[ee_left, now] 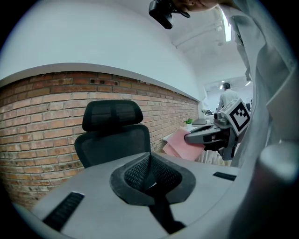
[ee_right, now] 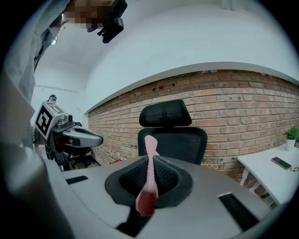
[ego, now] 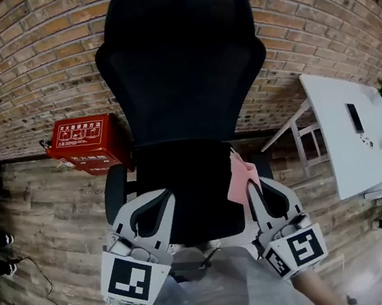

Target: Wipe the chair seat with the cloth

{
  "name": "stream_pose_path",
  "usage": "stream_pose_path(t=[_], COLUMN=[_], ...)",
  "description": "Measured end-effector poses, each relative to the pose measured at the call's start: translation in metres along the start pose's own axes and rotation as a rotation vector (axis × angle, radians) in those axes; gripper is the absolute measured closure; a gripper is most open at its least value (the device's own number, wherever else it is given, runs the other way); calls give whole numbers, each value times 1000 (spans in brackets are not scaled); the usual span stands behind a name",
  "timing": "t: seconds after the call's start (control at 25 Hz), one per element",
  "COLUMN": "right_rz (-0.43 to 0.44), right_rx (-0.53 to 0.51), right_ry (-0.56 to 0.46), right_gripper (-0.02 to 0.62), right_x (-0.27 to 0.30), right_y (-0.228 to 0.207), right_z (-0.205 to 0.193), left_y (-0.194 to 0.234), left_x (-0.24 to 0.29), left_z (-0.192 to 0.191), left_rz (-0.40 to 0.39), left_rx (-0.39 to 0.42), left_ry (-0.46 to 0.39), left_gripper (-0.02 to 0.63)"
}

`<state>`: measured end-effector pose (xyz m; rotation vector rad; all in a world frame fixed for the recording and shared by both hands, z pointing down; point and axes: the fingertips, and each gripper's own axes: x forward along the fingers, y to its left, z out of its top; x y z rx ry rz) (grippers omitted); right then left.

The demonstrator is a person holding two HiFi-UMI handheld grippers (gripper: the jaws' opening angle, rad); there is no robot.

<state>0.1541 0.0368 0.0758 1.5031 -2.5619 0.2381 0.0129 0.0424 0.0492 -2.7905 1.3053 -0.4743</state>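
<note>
A black mesh office chair (ego: 180, 63) stands against the brick wall, its seat (ego: 183, 192) right in front of me. My right gripper (ego: 252, 187) is shut on a pink cloth (ego: 240, 176), which hangs over the seat's right edge. In the right gripper view the pink cloth (ee_right: 149, 179) runs pinched between the closed jaws, with the chair (ee_right: 172, 133) behind. My left gripper (ego: 158, 205) hovers over the seat's front left, shut with nothing in it. From the left gripper view the chair (ee_left: 114, 135) is ahead, and the right gripper (ee_left: 215, 135) with the cloth (ee_left: 180, 142) is at right.
A red box (ego: 83, 143) stands on the floor left of the chair. A white desk (ego: 353, 133) with a phone is at the right. The brick wall (ego: 20, 74) is close behind the chair. Wood-plank flooring (ego: 59, 226) lies around it.
</note>
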Motion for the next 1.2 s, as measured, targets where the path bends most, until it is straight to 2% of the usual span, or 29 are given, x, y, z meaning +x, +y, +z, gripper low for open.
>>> stream_pose_path(t=[1.2], right_rz=[21], right_rx=[-23], right_ry=[36], right_gripper=[546], right_x=[3], right_y=[10], right_z=[-9], left_y=[4], left_x=[-4], left_z=[-7], left_rz=[7], left_rx=[-12], left_ry=[7], left_gripper=[588])
